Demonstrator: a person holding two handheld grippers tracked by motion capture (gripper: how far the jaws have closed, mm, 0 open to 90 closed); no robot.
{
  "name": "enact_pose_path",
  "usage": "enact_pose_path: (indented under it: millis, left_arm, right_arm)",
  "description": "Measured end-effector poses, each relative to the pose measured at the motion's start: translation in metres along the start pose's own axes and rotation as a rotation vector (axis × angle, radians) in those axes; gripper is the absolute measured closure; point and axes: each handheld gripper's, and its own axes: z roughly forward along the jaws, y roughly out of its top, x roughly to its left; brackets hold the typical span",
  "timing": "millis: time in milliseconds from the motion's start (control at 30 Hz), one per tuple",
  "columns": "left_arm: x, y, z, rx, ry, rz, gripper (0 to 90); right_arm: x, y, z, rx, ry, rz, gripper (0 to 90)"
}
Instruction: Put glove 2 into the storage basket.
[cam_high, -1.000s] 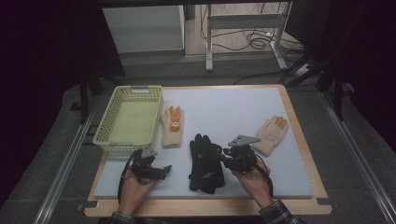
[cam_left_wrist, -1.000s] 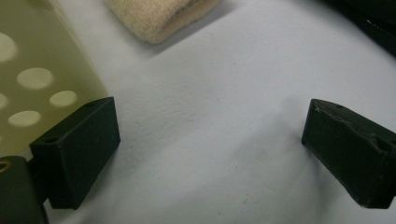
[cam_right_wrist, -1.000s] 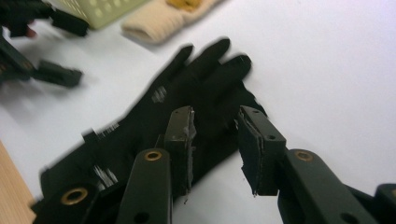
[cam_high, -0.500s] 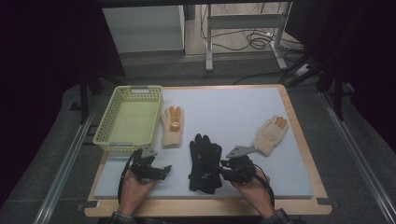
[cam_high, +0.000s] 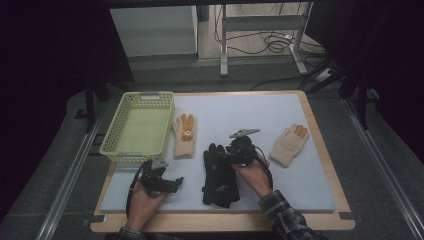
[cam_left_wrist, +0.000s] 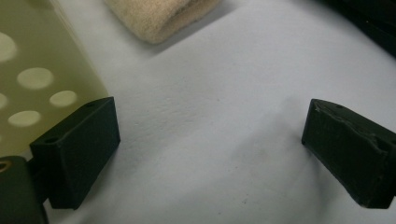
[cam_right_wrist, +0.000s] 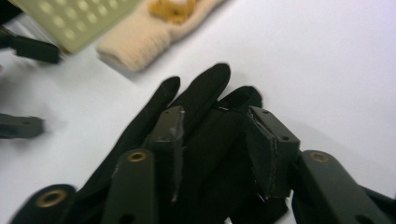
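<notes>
A pair of black gloves (cam_high: 218, 175) lies stacked near the table's front, fingers pointing away from me. My right gripper (cam_high: 223, 156) comes at it from the right, low over the finger end. In the right gripper view its jaws have just been opening and straddle the black glove's fingers (cam_right_wrist: 201, 93); the right gripper (cam_right_wrist: 215, 122) is open with dark fabric in the gap. My left gripper (cam_high: 175, 182) rests open on the mat, left of the gloves. Nothing but bare mat lies between the jaws of the left gripper (cam_left_wrist: 210, 154).
A yellow-green basket (cam_high: 148, 94) stands at the back left, its wall (cam_left_wrist: 37, 84) close to my left jaw. One beige glove (cam_high: 184, 135) lies beside the basket, and another beige glove (cam_high: 289, 145) to the right. The white mat (cam_high: 240, 115) ends at a wooden border.
My right hand has moved away from me and to the left, onto the finger end of the black gloves. The left hand has stayed put.
</notes>
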Motion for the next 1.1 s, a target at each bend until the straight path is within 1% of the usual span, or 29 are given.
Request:
enact_pose_path:
  millis: [33,67,100,133,167,200,233,267,300,333,367,400,433,467,533,567,600,633,667,733,767,833,867,900,1000,1033,1067,1100]
  left_arm:
    - [0.0,0.0,0.0,0.001,0.0,0.001,4.5]
    - [0.0,0.0,0.0,0.002,0.0,0.001,4.5]
    - [0.0,0.0,0.0,0.002,0.0,0.002,4.5]
    - [0.0,0.0,0.0,0.002,0.0,0.002,4.5]
    - [0.0,0.0,0.0,0.002,0.0,0.002,4.5]
    - [0.0,0.0,0.0,0.002,0.0,0.002,4.5]
    - [0.0,0.0,0.0,0.001,0.0,0.001,4.5]
    - [0.0,0.0,0.0,0.001,0.0,0.001,4.5]
    - [0.0,0.0,0.0,0.0,0.0,0.001,4.5]
    - [0.0,0.0,0.0,0.003,0.0,0.003,4.5]
    - [0.0,0.0,0.0,0.003,0.0,0.003,4.5]
    - [0.0,0.0,0.0,0.003,0.0,0.003,4.5]
    - [0.0,0.0,0.0,0.003,0.0,0.003,4.5]
    - [0.0,0.0,0.0,0.003,0.0,0.003,4.5]
    - [0.0,0.0,0.0,0.003,0.001,0.005,4.5]
    - [0.0,0.0,0.0,0.003,0.001,0.005,4.5]
    - [0.0,0.0,0.0,0.003,0.0,0.005,4.5]
    - [0.0,0.0,0.0,0.003,0.001,0.005,4.4]
    - [0.0,0.0,0.0,0.003,0.0,0.003,4.4]
    - [-0.001,0.0,0.0,-0.005,0.001,-0.009,4.5]
    - [-0.001,0.0,0.0,-0.005,0.001,-0.009,4.4]
    - [0.0,0.0,0.0,-0.001,0.001,-0.002,4.5]
    - [0.0,0.0,0.0,-0.002,0.001,-0.005,4.5]
    - [0.0,0.0,0.0,-0.002,0.001,-0.005,4.5]
    - [0.0,0.0,0.0,-0.002,0.001,-0.002,4.4]
    - [0.0,0.0,0.0,-0.002,0.001,-0.002,4.5]
    - [-0.001,0.0,0.0,-0.002,0.001,-0.005,4.5]
    - [-0.001,0.0,0.0,-0.002,0.001,-0.005,4.5]
  right_arm:
    - [0.0,0.0,0.005,0.024,-0.009,-0.003,66.7]
    - [0.001,-0.002,0.011,0.043,-0.031,-0.002,83.5]
    - [0.001,-0.002,0.011,0.043,-0.031,-0.002,83.5]
    - [0.002,-0.002,0.01,0.033,-0.026,0.003,85.9]
    - [0.002,-0.002,0.01,0.033,-0.026,0.003,85.9]
    - [0.005,0.0,0.004,0.019,-0.058,-0.04,86.1]
    - [0.005,0.0,0.004,0.019,-0.058,-0.04,86.1]
    - [0.006,0.001,-0.007,-0.004,-0.089,-0.054,86.1]
    - [0.006,0.001,-0.007,-0.004,-0.089,-0.054,86.1]
    - [0.001,0.001,-0.015,-0.023,-0.109,-0.046,85.5]
    - [0.001,0.001,-0.015,-0.023,-0.109,-0.046,85.5]
    - [-0.002,0.0,-0.015,-0.013,-0.104,-0.046,84.1]
    - [-0.006,-0.002,-0.014,0.001,-0.096,-0.051,78.1]
    - [-0.008,-0.003,-0.015,-0.001,-0.103,-0.051,73.3]
    - [-0.004,-0.007,-0.029,-0.025,-0.05,-0.054,71.8]
    - [-0.004,-0.007,-0.029,-0.025,-0.05,-0.054,71.8]
    - [0.001,-0.009,-0.036,-0.027,-0.032,-0.067,71.5]
    - [0.006,-0.011,-0.042,-0.025,-0.014,-0.083,71.2]
    - [0.018,-0.016,-0.053,-0.017,0.018,-0.118,70.4]
    - [0.029,-0.022,-0.06,0.0,0.051,-0.141,69.8]
    - [0.029,-0.022,-0.06,0.0,0.051,-0.141,69.8]
    - [0.04,-0.031,-0.063,0.02,0.083,-0.163,68.3]
    - [0.05,-0.04,-0.063,0.036,0.117,-0.18,66.7]
    - [0.05,-0.04,-0.063,0.036,0.117,-0.18,66.7]
    - [0.063,-0.051,-0.061,0.054,0.162,-0.197,63.9]
    - [0.067,-0.054,-0.06,0.057,0.18,-0.2,62.6]
    - [0.074,-0.058,-0.056,0.068,0.202,-0.213,58.7]
    - [0.077,-0.06,-0.053,0.072,0.209,-0.22,56.9]
